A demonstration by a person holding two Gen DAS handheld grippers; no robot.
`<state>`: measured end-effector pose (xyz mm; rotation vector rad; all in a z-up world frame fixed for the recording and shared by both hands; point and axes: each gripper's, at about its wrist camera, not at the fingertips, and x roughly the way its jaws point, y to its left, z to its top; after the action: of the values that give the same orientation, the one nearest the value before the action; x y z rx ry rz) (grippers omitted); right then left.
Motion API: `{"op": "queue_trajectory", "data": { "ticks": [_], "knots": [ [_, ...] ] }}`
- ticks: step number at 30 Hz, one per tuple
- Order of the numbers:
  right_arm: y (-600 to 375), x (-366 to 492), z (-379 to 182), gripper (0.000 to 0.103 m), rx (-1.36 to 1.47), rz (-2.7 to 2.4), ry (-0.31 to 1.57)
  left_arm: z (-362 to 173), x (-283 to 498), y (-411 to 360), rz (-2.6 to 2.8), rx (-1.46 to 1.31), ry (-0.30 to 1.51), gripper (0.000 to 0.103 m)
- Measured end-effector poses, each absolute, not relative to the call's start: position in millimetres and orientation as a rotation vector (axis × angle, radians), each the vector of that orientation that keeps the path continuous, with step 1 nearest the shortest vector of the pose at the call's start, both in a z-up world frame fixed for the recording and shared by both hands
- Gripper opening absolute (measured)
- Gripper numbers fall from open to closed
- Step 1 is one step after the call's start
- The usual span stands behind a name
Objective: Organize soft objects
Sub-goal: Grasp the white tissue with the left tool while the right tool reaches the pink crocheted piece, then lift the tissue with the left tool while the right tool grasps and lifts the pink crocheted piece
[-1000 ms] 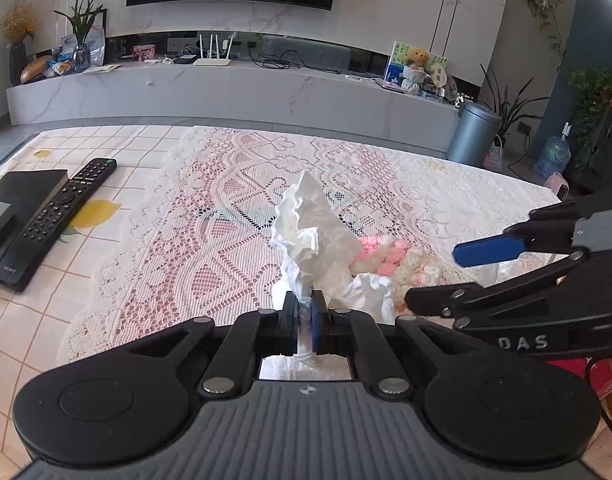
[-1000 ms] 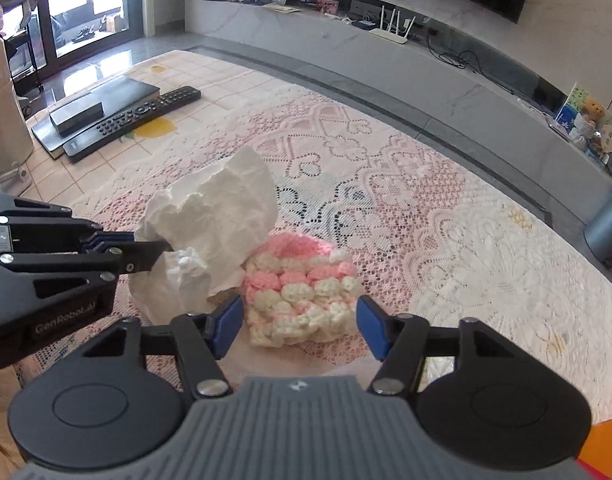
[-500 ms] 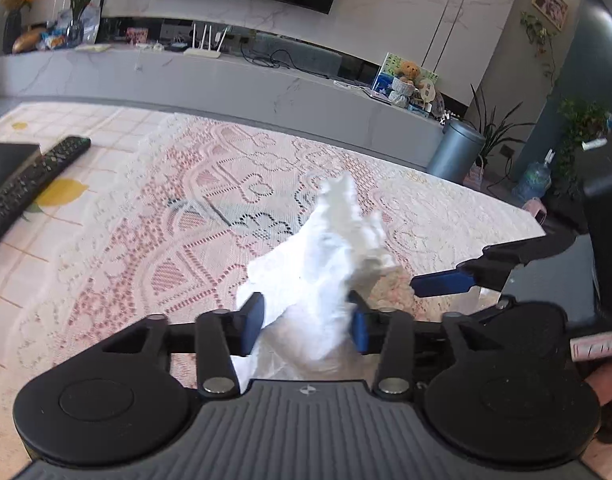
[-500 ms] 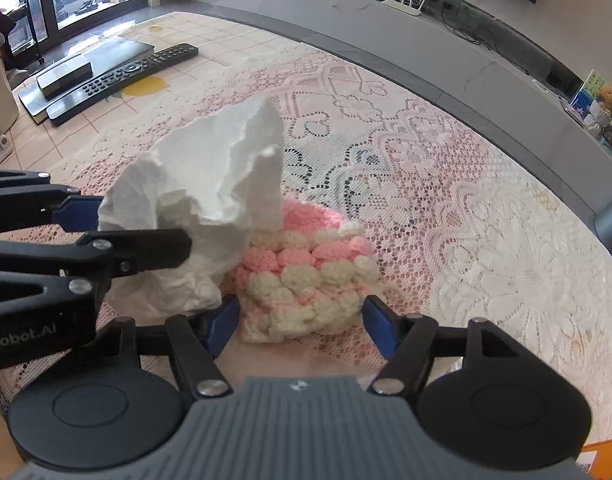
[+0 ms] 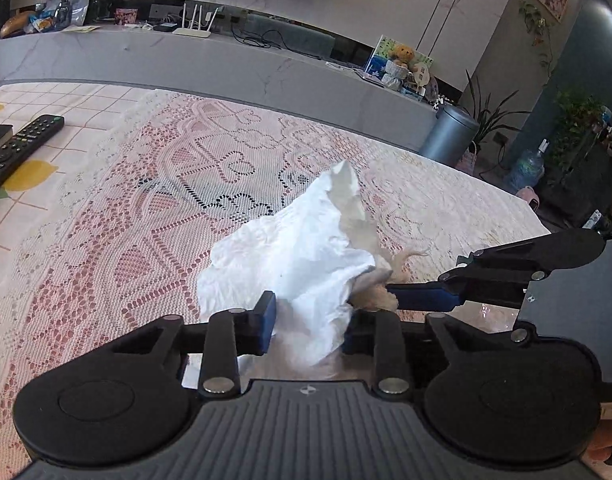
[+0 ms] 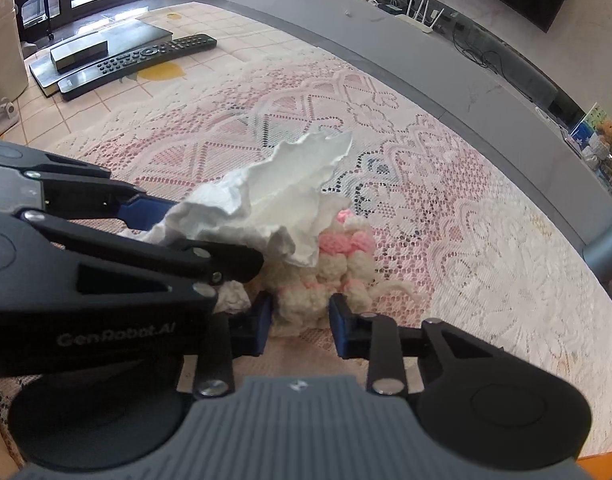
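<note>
Both grippers were wider a moment ago and both sets of jaws are now closing, each with a soft object between the pads. Reads as two simultaneous grasps; lift and sort probably come next.

Table: covered by a white lace cloth (image 5: pixel 154 216) over pink, openwork pattern, lying flat. Beyond it, a yellow-print tile-pattern cover with a black remote (image 6: pixel 142 58) lying on it, well apart from the work.

Left gripper (image 5: pixel 308 320): jaws partly shut, pads pressing into the crumpled white tissue (image 5: pixel 302 248). The tissue is thin and creased, bunched at the pads, with a stiff peak sticking up; since a second ago it has slumped from upright toward the knit piece.

Right gripper (image 6: pixel 300 322): similar narrow gap, pads squeezing the near end of the knit piece (image 6: pixel 334 264), chunky cream-and-pink yarn with a bobbly surface and a loose cream strand trailing off its right side. It rests on the lace, touching the tissue, whose edge drapes over its left side.
</note>
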<state>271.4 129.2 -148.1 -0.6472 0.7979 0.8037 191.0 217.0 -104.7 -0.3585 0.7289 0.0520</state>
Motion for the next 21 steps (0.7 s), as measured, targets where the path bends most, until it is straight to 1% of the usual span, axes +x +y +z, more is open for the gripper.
{"op": "queue_trajectory", "data": {
  "ticks": [1,2,3,4,7,13,21],
  "knots": [
    [129,271,-148,0.027,-0.65,0.806,0.794,-103,191,215,0.046,-0.343,0.729,0.015],
    [129,270,-147,0.025,-0.65,0.808,0.788,-101,189,213,0.053,-0.327,0.721,0.011],
    [128,269,-145,0.02,-0.653,0.811,0.779,-99,188,212,0.056,-0.317,0.714,0.009],
    [128,267,-144,0.019,-0.656,0.809,0.772,-97,186,210,0.06,-0.309,0.708,0.008],
    [126,263,-136,0.017,-0.663,0.803,0.741,-88,180,208,0.084,-0.282,0.672,0.006],
    [112,265,-114,0.017,-0.617,0.766,0.688,-66,163,216,0.161,-0.31,0.603,0.006],
    [88,260,-73,0.017,-0.493,0.775,0.659,-53,154,215,0.166,-0.298,0.621,0.006]
  ]
}}
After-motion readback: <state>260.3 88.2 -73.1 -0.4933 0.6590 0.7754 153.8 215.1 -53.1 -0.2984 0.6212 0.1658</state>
